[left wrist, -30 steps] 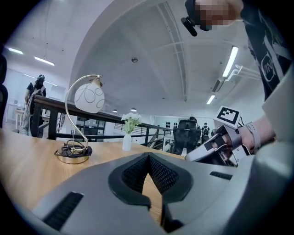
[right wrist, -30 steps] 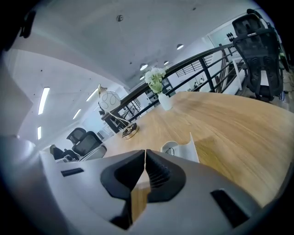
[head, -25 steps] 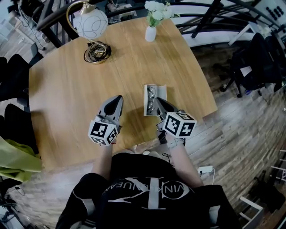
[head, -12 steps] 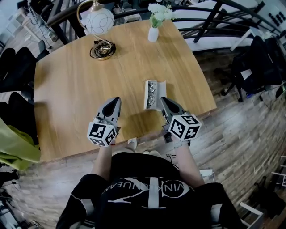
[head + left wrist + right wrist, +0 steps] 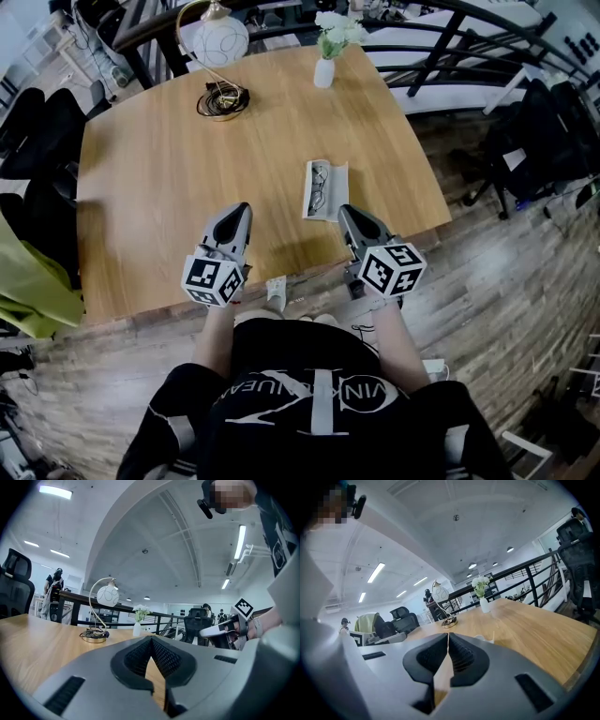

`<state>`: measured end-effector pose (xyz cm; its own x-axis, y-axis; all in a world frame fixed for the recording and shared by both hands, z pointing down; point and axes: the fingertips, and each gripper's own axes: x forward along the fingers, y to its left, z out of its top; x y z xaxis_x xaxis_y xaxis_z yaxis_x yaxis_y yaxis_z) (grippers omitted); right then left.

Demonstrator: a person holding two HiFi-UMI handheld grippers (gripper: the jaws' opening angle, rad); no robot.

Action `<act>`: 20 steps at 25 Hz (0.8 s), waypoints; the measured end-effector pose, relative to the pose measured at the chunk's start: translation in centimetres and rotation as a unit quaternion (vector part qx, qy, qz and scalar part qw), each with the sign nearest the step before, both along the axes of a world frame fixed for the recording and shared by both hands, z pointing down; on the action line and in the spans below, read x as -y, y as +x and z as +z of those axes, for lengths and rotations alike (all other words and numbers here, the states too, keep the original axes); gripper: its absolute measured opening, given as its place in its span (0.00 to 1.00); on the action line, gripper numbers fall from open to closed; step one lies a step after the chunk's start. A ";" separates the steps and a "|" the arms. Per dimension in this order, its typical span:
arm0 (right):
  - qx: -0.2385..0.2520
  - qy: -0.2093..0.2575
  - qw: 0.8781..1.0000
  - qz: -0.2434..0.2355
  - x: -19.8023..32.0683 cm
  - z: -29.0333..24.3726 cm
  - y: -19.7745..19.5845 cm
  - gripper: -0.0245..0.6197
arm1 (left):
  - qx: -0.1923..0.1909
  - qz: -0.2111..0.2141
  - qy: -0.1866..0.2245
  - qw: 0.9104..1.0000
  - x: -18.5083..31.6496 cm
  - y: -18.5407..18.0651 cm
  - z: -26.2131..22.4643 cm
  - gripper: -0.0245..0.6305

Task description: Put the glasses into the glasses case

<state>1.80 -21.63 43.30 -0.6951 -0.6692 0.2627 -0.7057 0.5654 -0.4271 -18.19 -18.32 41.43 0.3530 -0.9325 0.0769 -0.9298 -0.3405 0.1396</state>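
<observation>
The white glasses case (image 5: 336, 178) lies open on the wooden table (image 5: 150, 187), right of centre. The dark-rimmed glasses (image 5: 319, 188) rest inside it. My right gripper (image 5: 345, 210) is shut and empty, its tip just short of the case's near end and apart from it. In the right gripper view the jaws (image 5: 448, 634) meet, and a white edge of the case (image 5: 483, 637) shows just past them. My left gripper (image 5: 239, 208) hovers over the table's near part, left of the case. It is also shut, with nothing held (image 5: 151, 638).
A lamp with a white globe (image 5: 221, 39) and a coiled cable at its base (image 5: 222, 101) stands at the table's far left. A white vase of flowers (image 5: 325, 70) is at the far middle. Black chairs (image 5: 37, 131) sit left; a black railing (image 5: 450, 37) runs behind.
Both grippers have drawn back toward the person and risen a little. The right one has left the case's near end. The case stays open with the glasses inside.
</observation>
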 end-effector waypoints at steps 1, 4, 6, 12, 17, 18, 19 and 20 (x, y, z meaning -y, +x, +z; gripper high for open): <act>-0.001 0.004 1.000 0.000 -0.2 -0.2 0.2 0.08 | 0.000 -0.002 0.001 1.000 -0.3 0.0 -0.1 0.06; -0.003 0.011 1.000 0.000 -0.8 -0.6 0.6 0.08 | 0.000 -0.008 0.004 1.000 -1.2 -0.2 -0.5 0.06; -0.003 0.014 1.000 -0.001 -1.2 -0.7 0.8 0.08 | -0.001 -0.013 0.006 1.000 -1.8 -0.3 -0.7 0.06; -0.002 0.021 1.000 -0.003 -2.4 -1.1 1.2 0.08 | -0.001 -0.027 0.010 1.000 -3.6 -0.7 -1.0 0.06; -0.023 0.037 0.999 -0.010 -3.5 -1.3 1.5 0.08 | -0.001 -0.034 0.013 0.999 -4.8 -0.6 -1.3 0.06; -0.029 0.042 0.999 -0.013 -3.7 -1.3 1.6 0.08 | -0.001 -0.035 0.014 0.999 -5.0 -0.5 -1.3 0.06; -0.031 0.045 0.998 -0.015 -3.9 -1.4 1.6 0.08 | -0.002 -0.036 0.015 0.999 -5.2 -0.5 -1.3 0.06; -0.030 0.047 0.998 -0.016 -4.1 -1.5 1.6 0.08 | -0.003 -0.037 0.015 0.999 -5.3 -0.4 -1.3 0.06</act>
